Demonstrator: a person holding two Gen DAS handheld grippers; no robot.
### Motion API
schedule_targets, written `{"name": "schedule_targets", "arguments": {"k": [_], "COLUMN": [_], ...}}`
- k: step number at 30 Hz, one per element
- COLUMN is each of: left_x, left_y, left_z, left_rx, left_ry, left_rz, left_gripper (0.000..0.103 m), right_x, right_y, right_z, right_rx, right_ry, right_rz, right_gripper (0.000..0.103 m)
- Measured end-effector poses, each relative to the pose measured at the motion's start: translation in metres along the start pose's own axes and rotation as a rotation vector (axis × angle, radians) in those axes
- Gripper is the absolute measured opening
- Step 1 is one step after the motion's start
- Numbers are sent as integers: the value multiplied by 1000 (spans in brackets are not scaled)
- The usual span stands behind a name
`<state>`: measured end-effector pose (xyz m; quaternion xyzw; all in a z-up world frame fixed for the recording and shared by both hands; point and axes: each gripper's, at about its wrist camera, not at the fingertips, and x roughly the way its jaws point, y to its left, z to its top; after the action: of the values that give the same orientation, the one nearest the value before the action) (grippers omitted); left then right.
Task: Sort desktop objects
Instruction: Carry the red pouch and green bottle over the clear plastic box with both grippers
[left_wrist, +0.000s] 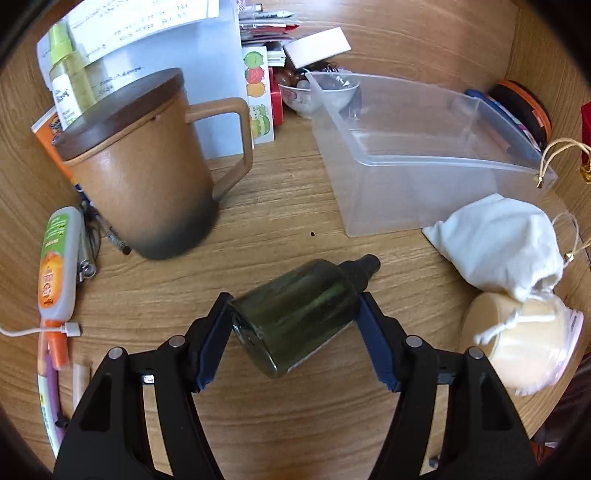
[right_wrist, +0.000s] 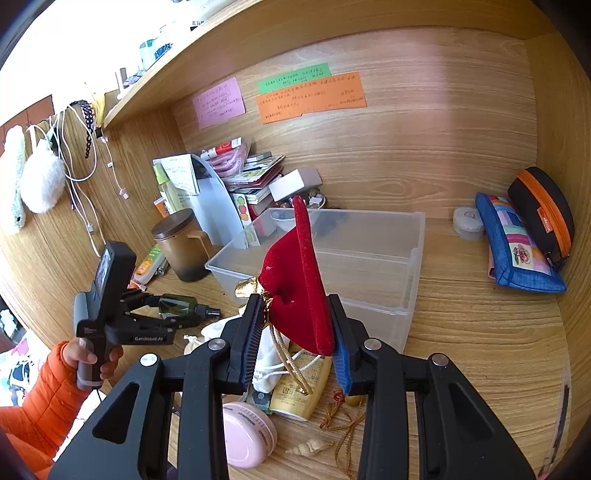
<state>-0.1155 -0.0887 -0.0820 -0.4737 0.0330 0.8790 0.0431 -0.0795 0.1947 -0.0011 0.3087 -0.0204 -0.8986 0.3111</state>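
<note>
The clear bin (right_wrist: 369, 254) appears empty, so the sorting is judged to be barely started. A dark green bottle (left_wrist: 299, 314) is lying on the wooden desk (left_wrist: 280, 206) between the spread jaws of the left gripper (left_wrist: 295, 339); it is not seen to be pinched. A red velvet pouch (right_wrist: 295, 291) is held pinched by the right gripper (right_wrist: 295, 343) just before the bin. Many things are left around: a brown mug (left_wrist: 147, 170), a white pouch (left_wrist: 506, 243). Coloured notes are stuck on the wooden back wall.

I see pink (right_wrist: 218, 102), green (right_wrist: 293, 78) and orange paper notes (right_wrist: 312, 98) stuck on the wooden back panel — white cables (right_wrist: 75, 162) hang at the left wall.
</note>
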Motion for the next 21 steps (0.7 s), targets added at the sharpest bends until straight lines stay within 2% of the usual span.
{"name": "schedule_targets", "arguments": {"k": [7, 12, 21], "left_x": [-8, -34, -70], "left_y": [0, 2, -13], "left_z": [-2, -1, 25], "left_rx": [-20, -37, 14], "left_ry": [-50, -106, -184], "left_rz": [6, -19, -49], "left_gripper": [64, 64, 64], "right_x": [10, 19, 24], "right_y": [5, 8, 15], "right_z": [6, 11, 25], "right_rx": [-15, -22, -44], "right_ry": [7, 18, 2], "right_rz": [7, 14, 13], "right_gripper": [31, 31, 31]}}
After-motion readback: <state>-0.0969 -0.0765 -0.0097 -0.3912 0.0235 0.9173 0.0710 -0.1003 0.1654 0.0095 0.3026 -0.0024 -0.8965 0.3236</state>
